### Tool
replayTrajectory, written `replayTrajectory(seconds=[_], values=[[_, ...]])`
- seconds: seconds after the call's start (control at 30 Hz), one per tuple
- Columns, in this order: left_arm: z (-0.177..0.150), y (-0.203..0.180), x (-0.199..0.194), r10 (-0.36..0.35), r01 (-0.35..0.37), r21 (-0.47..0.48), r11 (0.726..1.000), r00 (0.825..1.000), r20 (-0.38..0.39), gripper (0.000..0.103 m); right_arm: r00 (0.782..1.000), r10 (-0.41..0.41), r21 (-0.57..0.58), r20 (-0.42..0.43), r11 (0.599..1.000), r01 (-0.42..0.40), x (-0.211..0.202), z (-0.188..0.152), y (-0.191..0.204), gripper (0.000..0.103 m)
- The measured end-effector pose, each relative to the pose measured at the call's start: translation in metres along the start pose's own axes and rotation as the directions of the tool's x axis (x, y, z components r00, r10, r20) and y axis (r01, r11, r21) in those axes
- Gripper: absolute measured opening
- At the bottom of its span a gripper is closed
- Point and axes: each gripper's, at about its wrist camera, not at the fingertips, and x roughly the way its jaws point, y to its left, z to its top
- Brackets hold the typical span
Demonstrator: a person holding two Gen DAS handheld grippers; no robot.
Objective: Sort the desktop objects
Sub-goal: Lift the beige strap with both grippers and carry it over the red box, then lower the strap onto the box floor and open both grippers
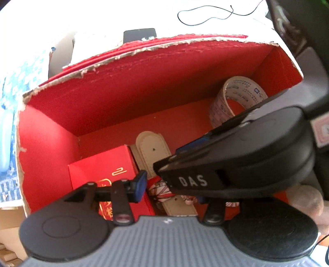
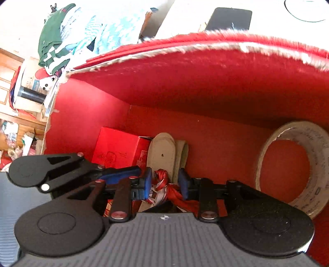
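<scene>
Both grippers reach down into a red cardboard box with a torn rim. On its floor lie a small red gift box, a beige strap, a roll of printed tape and a red and white cloth. In the right wrist view my right gripper has the bunched cloth between its blue pads, over the strap. My left gripper straddles the cloth with its jaws apart. Its right finger is hidden behind the right gripper, which crosses in front.
A dark phone and a thin black cable lie on the white table behind the box. A pile of clothes sits beyond the box's left corner. A hand shows at the lower right.
</scene>
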Motion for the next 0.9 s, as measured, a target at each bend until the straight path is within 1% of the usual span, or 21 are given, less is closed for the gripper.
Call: replayTrajectory(seconds=[0.2,0.3,0.43,0.6,0.7,0.77,0.9], values=[[0.002,0.001,0.003,0.014,-0.014,0.003,1.0,1.0,0.006,0.051,0.999,-0.036,0.025,0.029,0.999,0.036,-0.017,-0.004,-0.006,0.032],[0.003,0.0,0.003,0.021,-0.021,0.008,1.0,1.0,0.012,0.051,0.996,-0.076,0.015,0.049,0.997,0.076,-0.026,-0.012,-0.004,0.032],[0.003,-0.003,0.003,0.032,-0.032,0.018,0.999,0.999,0.015,0.051,0.985,-0.155,0.002,0.081,0.988,0.155,-0.028,-0.022,0.003,0.032],[0.002,-0.008,0.002,0.047,-0.048,0.037,0.998,0.999,0.019,0.051,0.965,-0.228,0.011,0.131,0.973,0.229,-0.027,-0.028,0.006,0.033],[0.002,-0.008,0.001,0.046,-0.047,0.035,0.998,0.999,0.021,0.051,0.964,-0.234,0.061,0.127,0.972,0.228,-0.022,-0.029,0.001,0.033],[0.002,-0.008,0.0,0.045,-0.045,0.033,0.998,0.999,0.021,0.051,0.961,-0.235,0.064,0.148,0.971,0.228,-0.025,-0.029,-0.001,0.033],[0.002,-0.009,0.0,0.049,-0.05,0.04,0.998,0.999,0.022,0.051,0.954,-0.251,0.06,0.165,0.968,0.244,-0.022,-0.03,-0.001,0.032]])
